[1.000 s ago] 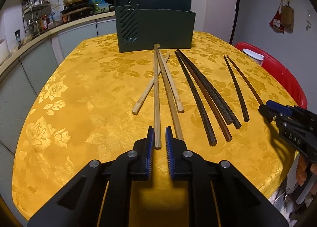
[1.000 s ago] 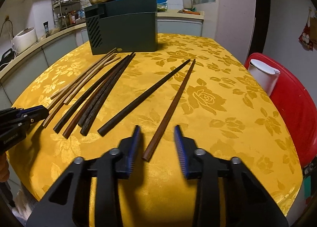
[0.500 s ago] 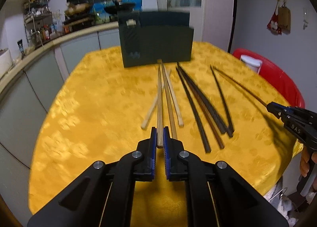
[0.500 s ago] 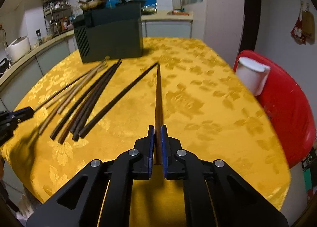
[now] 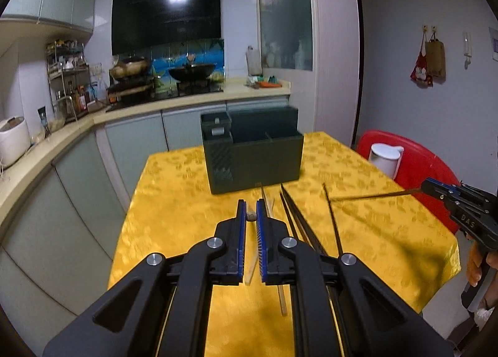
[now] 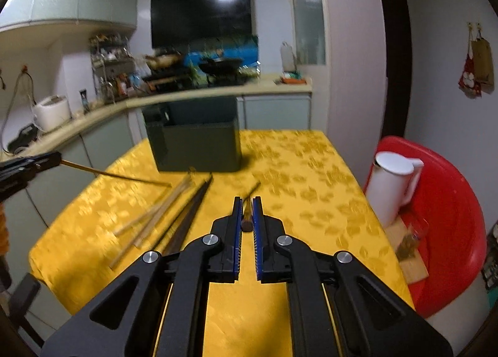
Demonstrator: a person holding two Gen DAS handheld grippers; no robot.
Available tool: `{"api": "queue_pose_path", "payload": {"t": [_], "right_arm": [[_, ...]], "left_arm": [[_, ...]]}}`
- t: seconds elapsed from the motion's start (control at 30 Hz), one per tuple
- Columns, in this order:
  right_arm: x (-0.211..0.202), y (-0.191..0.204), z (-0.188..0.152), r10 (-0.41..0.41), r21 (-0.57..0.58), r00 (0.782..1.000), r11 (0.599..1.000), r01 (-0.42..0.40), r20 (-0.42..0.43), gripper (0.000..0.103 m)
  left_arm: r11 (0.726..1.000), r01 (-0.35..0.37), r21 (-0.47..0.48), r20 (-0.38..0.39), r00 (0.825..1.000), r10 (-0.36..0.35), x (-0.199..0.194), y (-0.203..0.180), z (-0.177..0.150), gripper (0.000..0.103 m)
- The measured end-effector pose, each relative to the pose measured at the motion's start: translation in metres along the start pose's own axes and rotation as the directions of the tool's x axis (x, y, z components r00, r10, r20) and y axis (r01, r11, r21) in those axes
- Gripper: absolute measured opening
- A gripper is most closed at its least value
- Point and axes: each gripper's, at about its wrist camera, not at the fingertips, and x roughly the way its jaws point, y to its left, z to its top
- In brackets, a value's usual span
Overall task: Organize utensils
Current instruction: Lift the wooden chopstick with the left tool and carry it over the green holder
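While each gripper clamps one chopstick in the air | left gripper (image 5: 251, 217): pale chopstick (image 6: 115, 174) | right gripper (image 6: 247, 217): brown chopstick (image 5: 367, 196) | holder (image 5: 255, 157) at 12 o'clock, looks unfilled | loose chopsticks (image 5: 298, 220) left on the table (image 5: 174, 201) | early stage

Colours and patterns noted

We record a yellow floral tablecloth (image 5: 193, 201), dark green organizer box (image 5: 264, 164), red chair (image 6: 448, 201), white jug (image 6: 392, 185), and blue pads (image 5: 239, 232).
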Motion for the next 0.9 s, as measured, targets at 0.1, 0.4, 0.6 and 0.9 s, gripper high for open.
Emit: {"api": "queue_pose_path", "payload": {"t": [0.1, 0.4, 0.6, 0.9], "right_arm": [[-0.001, 0.003, 0.018, 0.044, 0.003, 0.999, 0.999, -0.044, 0.02, 0.007], [0.018, 0.008, 0.062, 0.077, -0.024, 0.996, 0.997, -0.077, 0.036, 0.007], [0.047, 0.007, 0.091, 0.083, -0.017, 0.996, 0.996, -0.083, 0.008, 0.007], [0.079, 0.006, 0.121, 0.099, -0.001, 0.994, 0.995, -0.099, -0.041, 0.007]], "left_arm": [[1.0, -0.003, 0.016, 0.023, 1.0, 0.003, 0.002, 0.001, 0.016, 0.006], [1.0, 0.029, -0.01, 0.032, 0.999, -0.028, 0.019, 0.017, 0.056, 0.006], [0.999, 0.039, -0.009, 0.03, 0.999, -0.038, 0.031, 0.026, 0.073, 0.006], [0.999, 0.053, -0.004, 0.015, 0.998, -0.053, 0.056, 0.031, 0.113, 0.006]]}}
